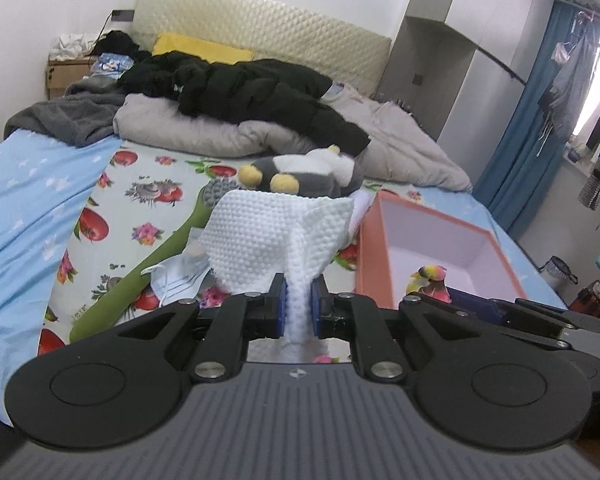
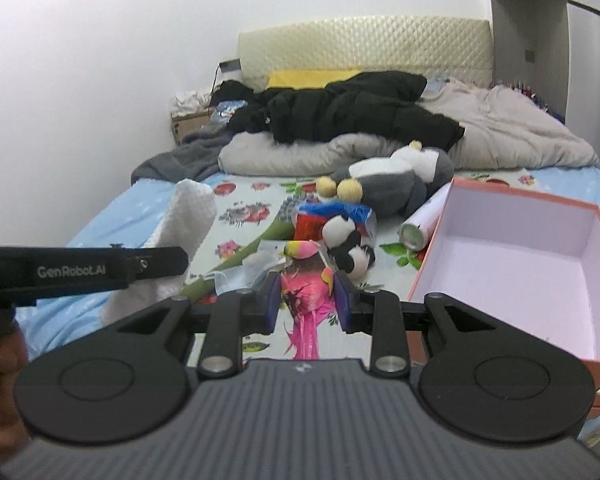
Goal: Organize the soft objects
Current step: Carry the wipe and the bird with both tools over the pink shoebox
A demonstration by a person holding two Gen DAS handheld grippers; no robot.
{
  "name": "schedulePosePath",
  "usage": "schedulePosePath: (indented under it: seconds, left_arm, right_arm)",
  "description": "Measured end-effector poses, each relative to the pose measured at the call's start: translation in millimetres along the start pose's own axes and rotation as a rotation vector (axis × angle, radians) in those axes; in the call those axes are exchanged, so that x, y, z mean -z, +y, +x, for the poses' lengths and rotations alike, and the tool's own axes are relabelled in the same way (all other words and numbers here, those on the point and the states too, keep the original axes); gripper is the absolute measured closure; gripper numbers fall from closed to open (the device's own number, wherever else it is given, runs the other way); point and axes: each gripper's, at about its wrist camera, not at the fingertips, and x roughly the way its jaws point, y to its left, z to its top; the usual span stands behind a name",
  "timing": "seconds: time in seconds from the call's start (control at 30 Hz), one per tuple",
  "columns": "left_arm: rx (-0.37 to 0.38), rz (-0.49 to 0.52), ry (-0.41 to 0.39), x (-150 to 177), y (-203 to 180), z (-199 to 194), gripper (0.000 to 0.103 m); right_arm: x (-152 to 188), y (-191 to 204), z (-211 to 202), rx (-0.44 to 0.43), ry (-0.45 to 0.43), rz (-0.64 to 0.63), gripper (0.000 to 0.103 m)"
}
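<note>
Parrot toy [image 2: 306, 276] is pinched in my right gripper [image 2: 306, 300], box [image 2: 512, 248] just right; left gripper [image 1: 299, 304] clamps the cloth [image 1: 276, 236].

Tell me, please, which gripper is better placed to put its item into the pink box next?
Right. The right gripper is shut on the pink parrot toy, and the open pink box lies just to its right. The left gripper, shut on the white cloth, is farther from the box.

A black jacket [image 1: 260, 96] lies across grey bedding [image 1: 400, 140] below the headboard [image 1: 268, 28].
</note>
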Motion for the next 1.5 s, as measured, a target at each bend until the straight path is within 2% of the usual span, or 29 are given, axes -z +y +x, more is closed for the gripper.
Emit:
schedulePosePath:
  seconds: [0.4, 0.77, 0.97, 1.1, 1.5]
  left_arm:
    - [0.093, 0.013, -0.04, -10.2, -45.2, -20.8, 0.088]
    - [0.205, 0.08, 0.003, -17.7, -100.2, -1.7, 0.088]
    - [0.246, 0.095, 0.076, -21.7, -121.8, 35.8, 0.088]
    - [0.247, 0.118, 0.12, -27.9, -135.5, 70.6, 0.088]
    - [0.25, 0.172, 0.265, -43.9, -189.7, 192.8, 0.088]
  right_arm:
    - [-10.4, -26.9, -47.2, 0.088, -0.059, 0.012, 0.071]
    - [-6.5, -68.7, -63.5, 0.184, -0.048, 0.087, 0.071]
    - [-9.2, -97.9, -52.7, 0.215, -0.017, 0.126, 0.071]
    - [-12.3, -124.1, -38.8, 0.23, 0.011, 0.154, 0.071]
    - [-22.2, -207.0, 23.1, 0.262, 0.103, 0.225, 0.071]
